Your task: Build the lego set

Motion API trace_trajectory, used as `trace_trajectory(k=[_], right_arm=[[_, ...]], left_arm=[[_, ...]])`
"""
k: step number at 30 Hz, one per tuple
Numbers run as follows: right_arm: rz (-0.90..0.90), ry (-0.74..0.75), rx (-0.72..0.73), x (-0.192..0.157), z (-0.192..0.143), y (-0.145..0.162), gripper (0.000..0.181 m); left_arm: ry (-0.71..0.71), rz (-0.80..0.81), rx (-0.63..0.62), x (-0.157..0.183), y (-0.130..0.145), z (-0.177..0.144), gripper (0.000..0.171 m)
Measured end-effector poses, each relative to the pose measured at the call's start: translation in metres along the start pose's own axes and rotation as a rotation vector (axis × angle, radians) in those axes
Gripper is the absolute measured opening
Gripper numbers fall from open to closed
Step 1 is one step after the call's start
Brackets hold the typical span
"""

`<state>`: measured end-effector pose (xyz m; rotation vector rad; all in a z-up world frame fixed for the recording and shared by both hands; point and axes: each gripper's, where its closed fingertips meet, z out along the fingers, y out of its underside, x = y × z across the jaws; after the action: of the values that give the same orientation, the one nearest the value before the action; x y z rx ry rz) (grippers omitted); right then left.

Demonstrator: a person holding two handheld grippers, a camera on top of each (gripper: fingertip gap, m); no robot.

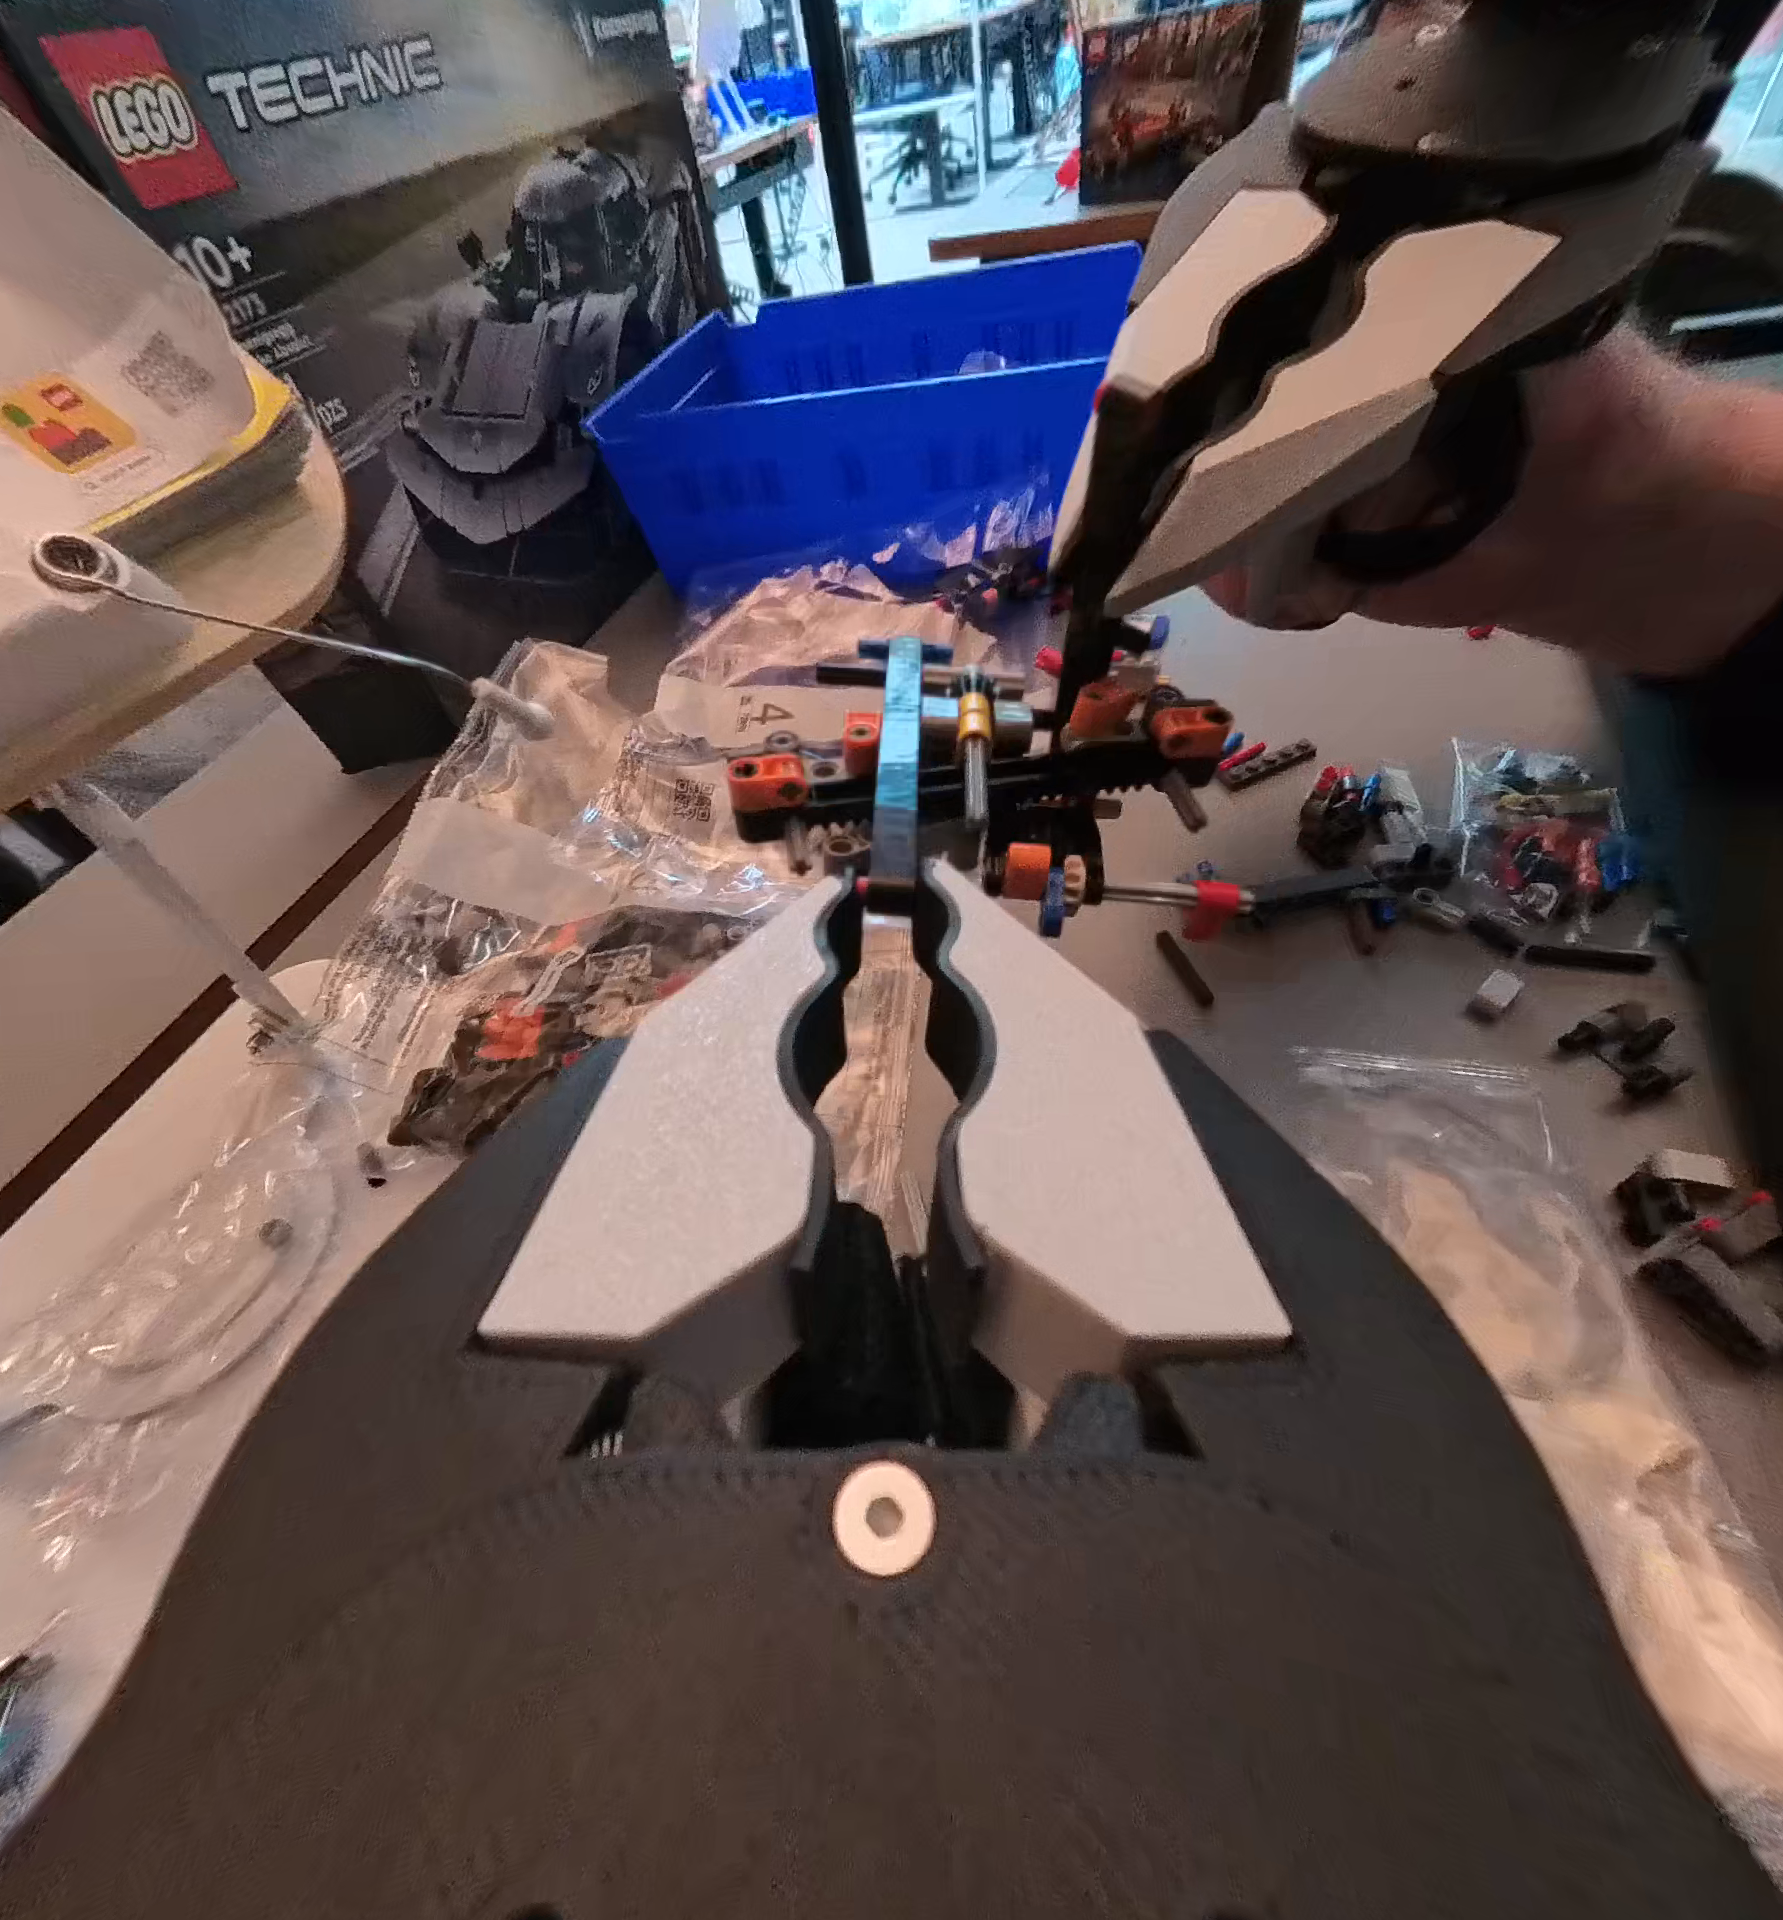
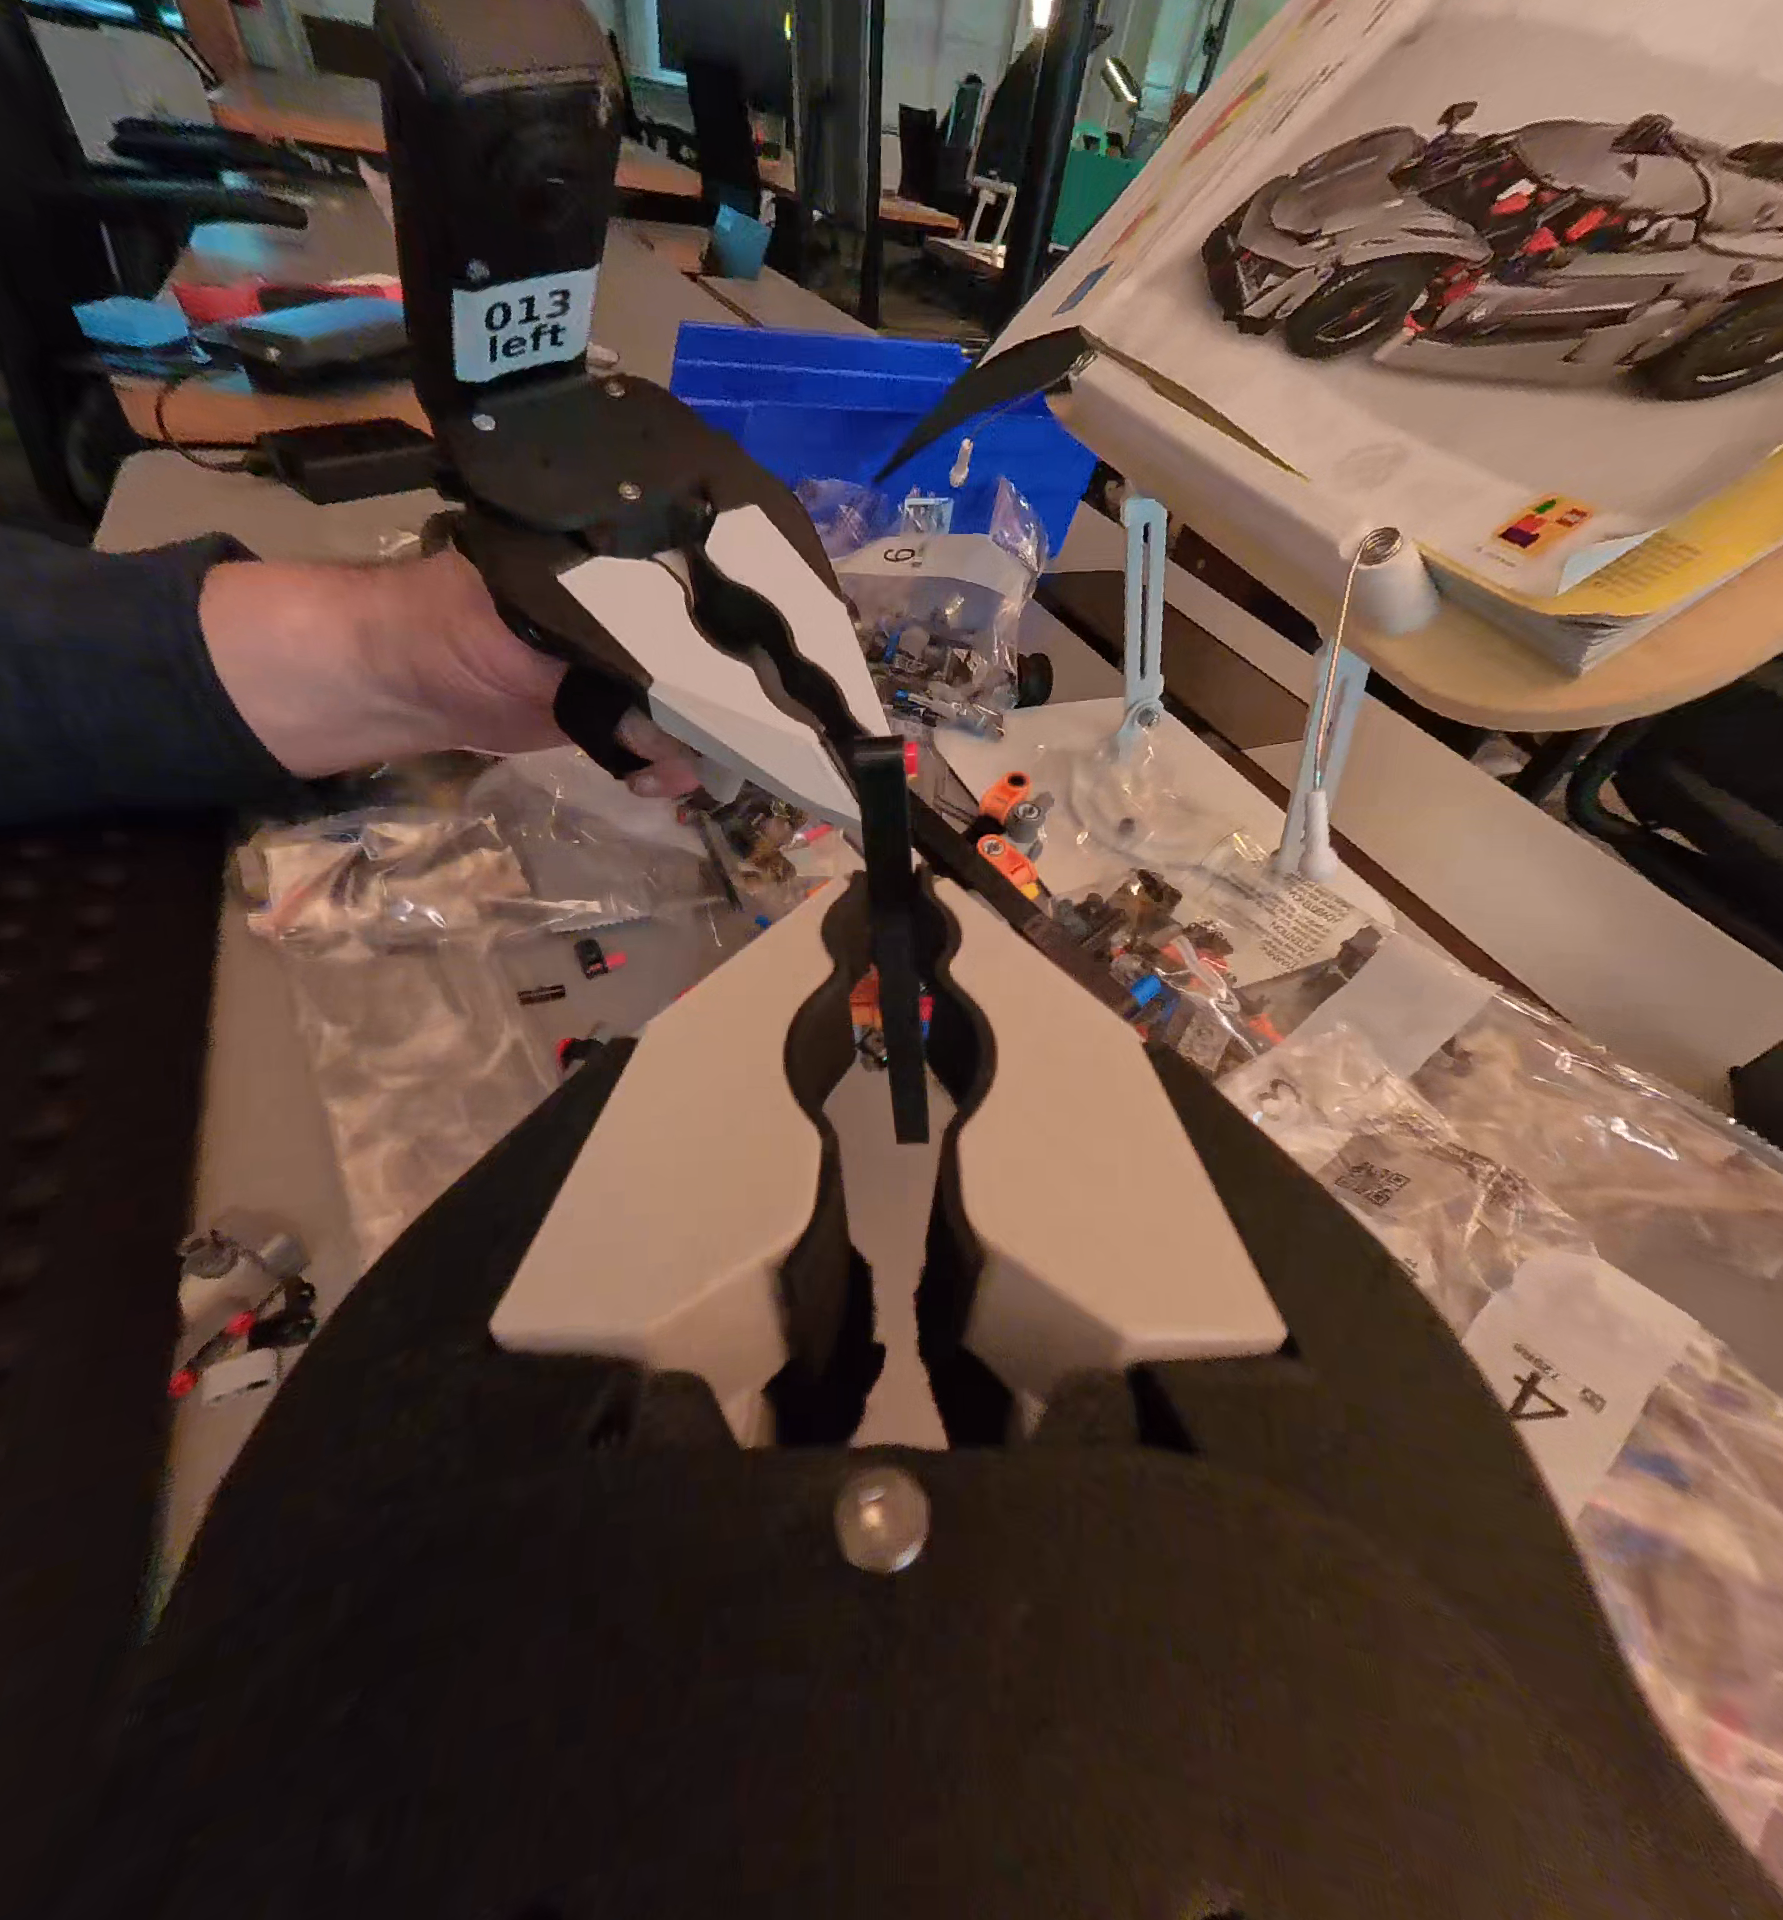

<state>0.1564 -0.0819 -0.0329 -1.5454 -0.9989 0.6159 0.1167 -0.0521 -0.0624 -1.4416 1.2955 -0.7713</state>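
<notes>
The left tongs (image 1: 887,894) are pinching the near end of a black beam (image 1: 895,769) that belongs to the half-built assembly (image 1: 980,769), holding the whole cluster of black rails, orange connectors and axles up off the tabletop (image 1: 1282,997) at about twelve o'clock from their tips. Gripping it by that one projecting beam looks deliberate: it leaves the far side of the frame open for the other hand.

The right tongs (image 2: 892,914) are pressed together on a long black beam (image 2: 892,935), carried upright so its lower end points down toward the assembly. In the left wrist view those same tongs come in from two o'clock with the beam's tip touching or just short of the frame near an orange connector (image 1: 1100,707); I cannot tell whether it has seated. My guess is that this piece is being lined up for pressing in while the left hand braces the model.

Loose pieces (image 1: 1635,1039) lie scattered at three o'clock, and opened plastic bags (image 1: 513,831) of parts at nine o'clock, near enough to reach. A blue bin (image 1: 866,436) stands behind at twelve o'clock, with the set's box (image 1: 367,312) propped at eleven. The instruction booklet (image 2: 1489,312) rests tilted on a stand at two o'clock in the right wrist view, angled for reading while working.
</notes>
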Motion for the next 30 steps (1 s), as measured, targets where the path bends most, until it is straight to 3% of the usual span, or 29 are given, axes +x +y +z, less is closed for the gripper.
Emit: trace_trajectory(k=[4,9,22,23,27,30], right_arm=[[0.061,0.037,0.0,0.013,-0.007,0.003,0.004],[0.148,-0.018,0.008,0.014,-0.005,0.009,0.005],[0.104,-0.042,0.018,0.004,-0.002,0.005,0.005],[0.11,-0.003,0.007,0.01,-0.002,0.007,0.005],[0.153,0.047,-0.025,0.019,0.0,0.013,0.005],[0.189,0.073,-0.042,0.024,0.004,0.018,0.005]], left_arm=[[0.0,-0.028,0.004,-0.004,0.003,-0.001,0.008],[0.013,-0.038,0.04,-0.005,-0.003,-0.006,0.008],[0.031,-0.073,0.113,-0.001,-0.016,-0.008,0.008],[0.031,-0.08,0.112,-0.002,-0.015,-0.007,0.01],[-0.003,-0.07,0.118,-0.007,-0.018,-0.01,0.052],[0.0,0.083,0.084,0.012,-0.022,-0.003,0.06]])
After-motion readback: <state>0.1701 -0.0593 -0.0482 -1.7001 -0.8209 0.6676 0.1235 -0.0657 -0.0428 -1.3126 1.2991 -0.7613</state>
